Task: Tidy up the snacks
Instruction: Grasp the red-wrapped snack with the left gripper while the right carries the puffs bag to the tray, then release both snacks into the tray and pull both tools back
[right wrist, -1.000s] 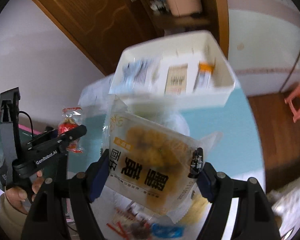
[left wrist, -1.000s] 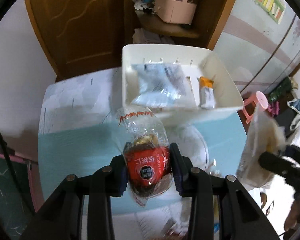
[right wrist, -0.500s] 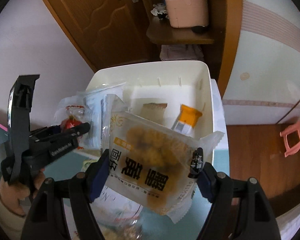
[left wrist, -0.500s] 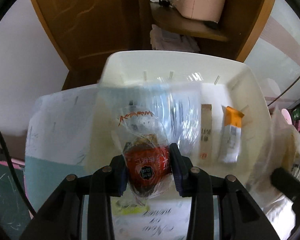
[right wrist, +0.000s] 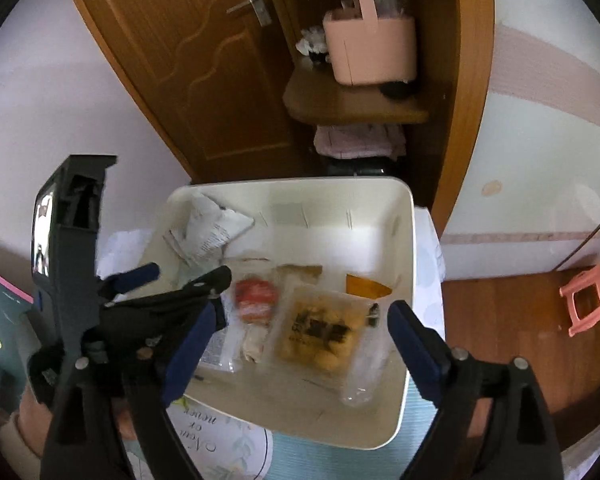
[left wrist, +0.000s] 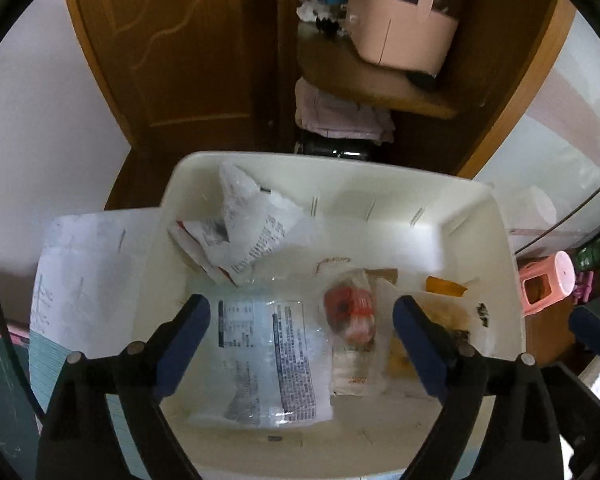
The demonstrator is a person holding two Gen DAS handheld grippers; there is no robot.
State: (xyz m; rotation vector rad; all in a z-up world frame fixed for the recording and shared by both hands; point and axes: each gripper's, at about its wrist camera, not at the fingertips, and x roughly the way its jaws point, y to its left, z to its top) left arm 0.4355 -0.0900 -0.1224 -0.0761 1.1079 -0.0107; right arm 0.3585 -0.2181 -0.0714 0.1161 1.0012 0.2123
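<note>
A white bin [left wrist: 476, 216] [right wrist: 404, 240] holds the snacks. The red-labelled snack packet [left wrist: 350, 314] [right wrist: 256, 298] lies loose in the bin's middle. The yellow pastry packet [right wrist: 320, 332] [left wrist: 448, 320] lies loose to its right. My left gripper [left wrist: 300, 332] hovers open and empty over the bin; it also shows in the right wrist view [right wrist: 184, 276]. My right gripper [right wrist: 296, 340] hovers open and empty over the pastry packet.
The bin also holds clear printed bags [left wrist: 268, 356] [left wrist: 248, 224] and an orange-ended bar [right wrist: 366, 286]. Papers [left wrist: 88, 264] lie left of the bin. A wooden door [right wrist: 188, 64] and a shelf with a pink basket [right wrist: 370, 42] stand behind; a pink stool [right wrist: 592, 292] stands at right.
Both grippers moved forward over the bin and opened. The red snack packet and the yellow pastry packet were let go and now lie in the bin.
</note>
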